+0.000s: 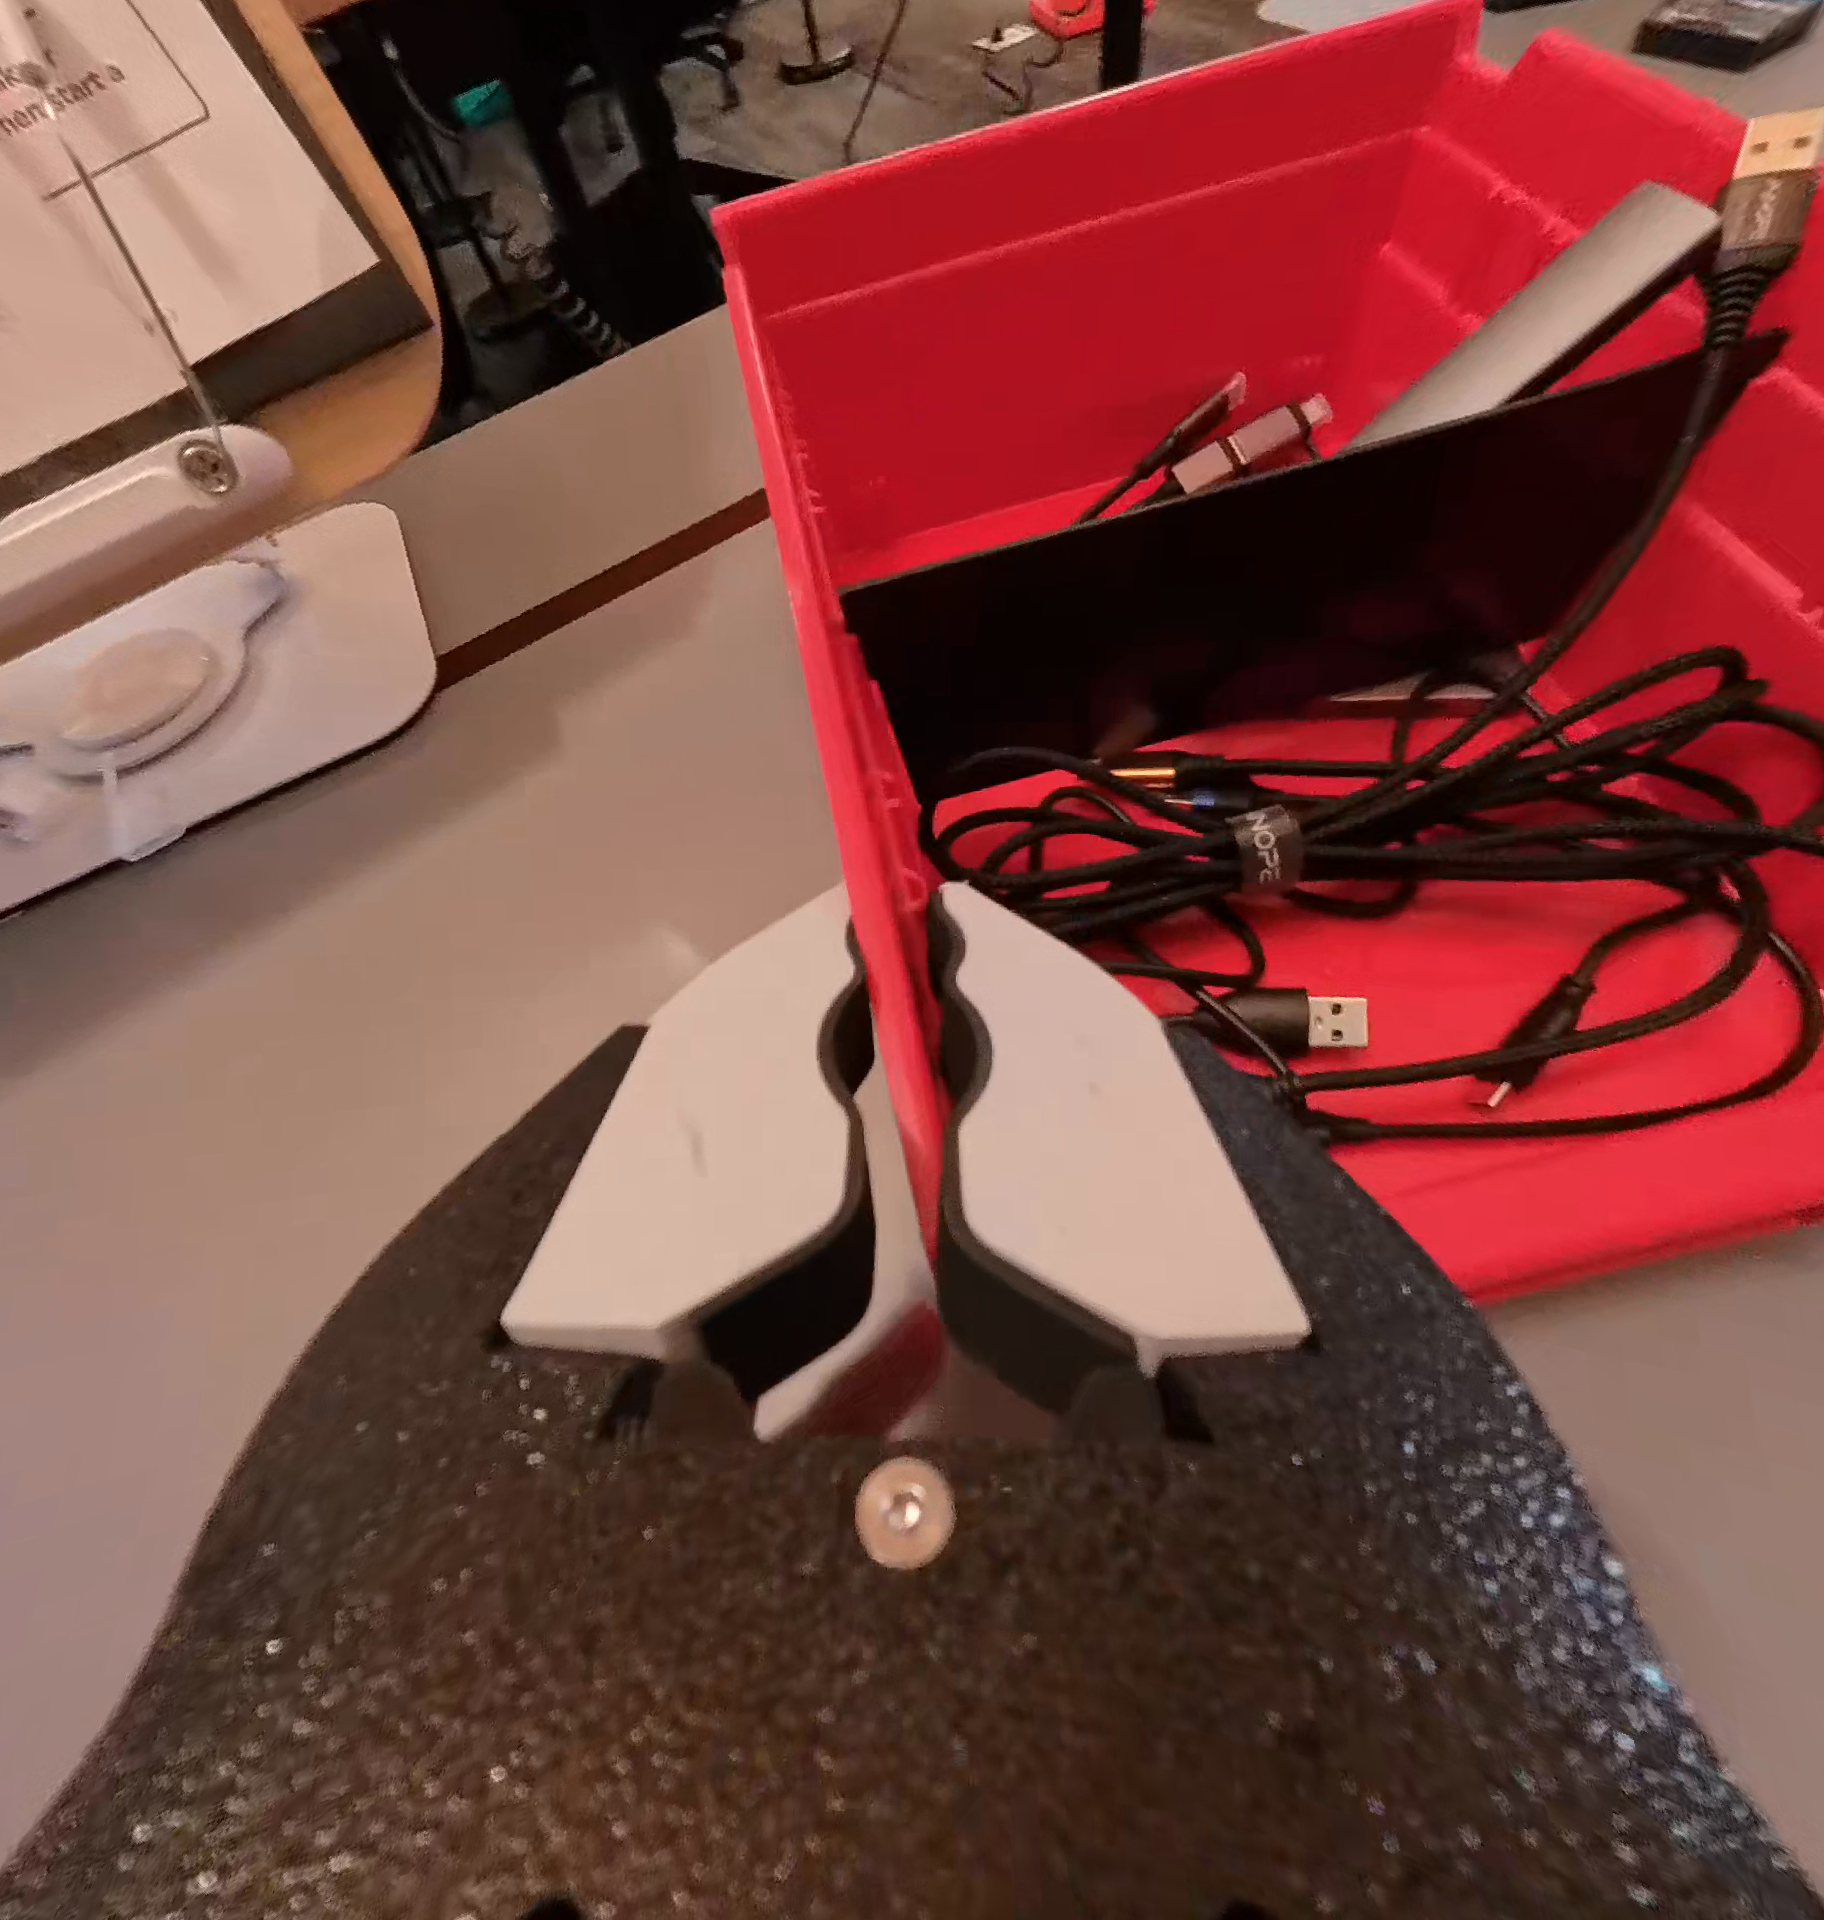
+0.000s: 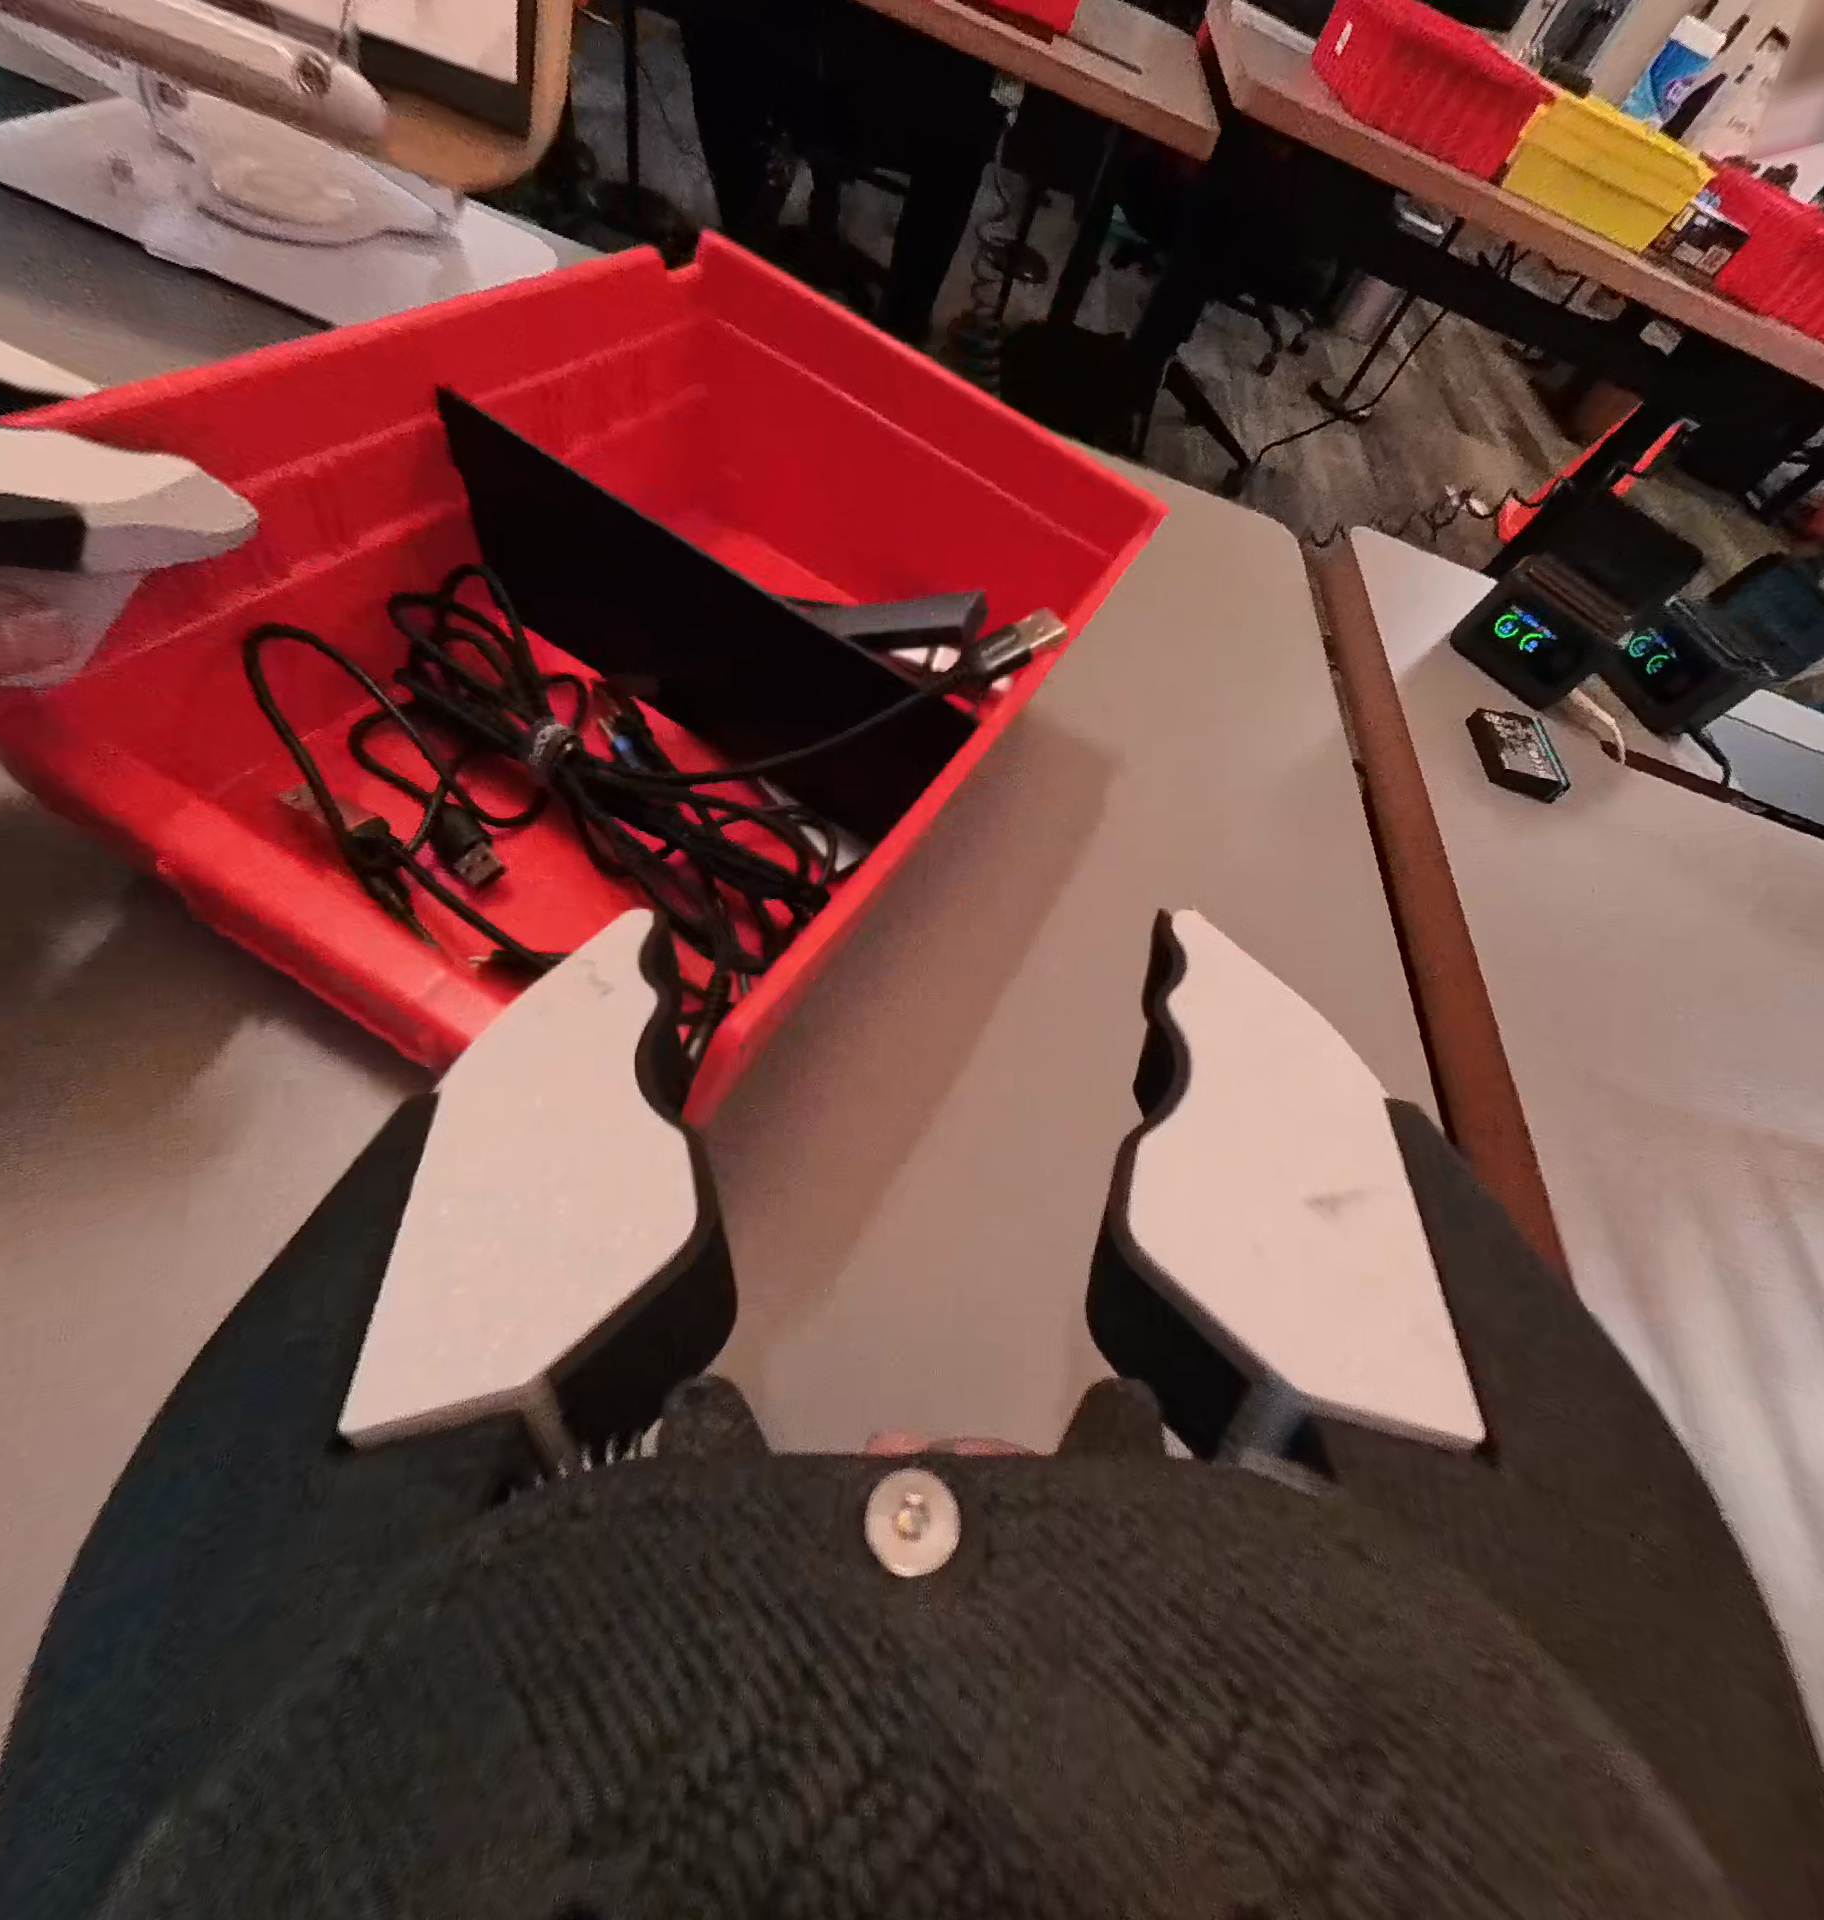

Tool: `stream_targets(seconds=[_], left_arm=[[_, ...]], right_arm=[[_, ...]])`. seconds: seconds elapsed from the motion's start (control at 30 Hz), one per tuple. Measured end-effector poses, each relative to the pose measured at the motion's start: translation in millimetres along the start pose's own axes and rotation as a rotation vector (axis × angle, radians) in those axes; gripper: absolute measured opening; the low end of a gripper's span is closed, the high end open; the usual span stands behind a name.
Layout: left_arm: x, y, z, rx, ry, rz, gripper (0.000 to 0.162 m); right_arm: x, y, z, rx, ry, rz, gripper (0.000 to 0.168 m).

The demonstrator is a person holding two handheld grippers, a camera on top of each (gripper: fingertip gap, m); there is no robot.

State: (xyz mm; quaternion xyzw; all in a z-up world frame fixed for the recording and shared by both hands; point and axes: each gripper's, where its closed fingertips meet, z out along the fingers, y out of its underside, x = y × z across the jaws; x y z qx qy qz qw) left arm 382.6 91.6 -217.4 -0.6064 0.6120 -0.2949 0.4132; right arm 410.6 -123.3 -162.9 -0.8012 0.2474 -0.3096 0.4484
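Left wrist view: the left gripper is pinched narrow on the near-left wall of the red bin, one finger outside and one inside, so the wall runs straight up the gap between them. The grip looks meant to steady or tilt the bin, which appears raised at this side. Inside, a black divider splits the bin. The near compartment holds a tangle of black cables bundled by a strap, with a loose USB plug near the gripper. The far compartment holds more cable ends and a grey flat bar. One cable with a USB plug climbs over the divider to the far right rim. To the left on the grey table stands a white base plate with a paper sheet behind it.

Right wrist view: the right gripper is spread wide and holds nothing. It hovers over the table just beside the bin's near corner, its left finger overlapping the rim in the picture; whether it touches I cannot tell. The left gripper shows at the far left edge on the bin's wall. To the right, on a neighbouring table, sit two small black devices with lit screens. Red and yellow bins line a far table.
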Motion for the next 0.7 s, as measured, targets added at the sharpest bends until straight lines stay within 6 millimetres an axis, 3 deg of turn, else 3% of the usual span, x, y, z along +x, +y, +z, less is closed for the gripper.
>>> stream_targets(seconds=[0.17, 0.27, 0.37, 0.53, 0.7], left_arm=[[-16, 39, -63, -0.030, 0.096, 0.050, 0.007], [-32, 74, -121, -0.038, 0.182, 0.097, 0.007], [-53, 116, -189, -0.056, 0.241, 0.134, 0.006], [-100, 188, -304, -0.103, 0.274, 0.121, 0.006], [-159, 248, -393, -0.153, 0.197, -0.015, 0.005]], right_arm=[[-1, -26, -23, 0.102, -0.030, 0.023, 0.086], [-13, -44, -36, 0.175, -0.071, 0.013, 0.094], [-43, -58, -44, 0.199, -0.169, 0.009, 0.099], [-138, -91, -52, 0.269, -0.424, 0.088, 0.100], [-274, -123, -42, 0.244, -0.685, 0.112, 0.097]])
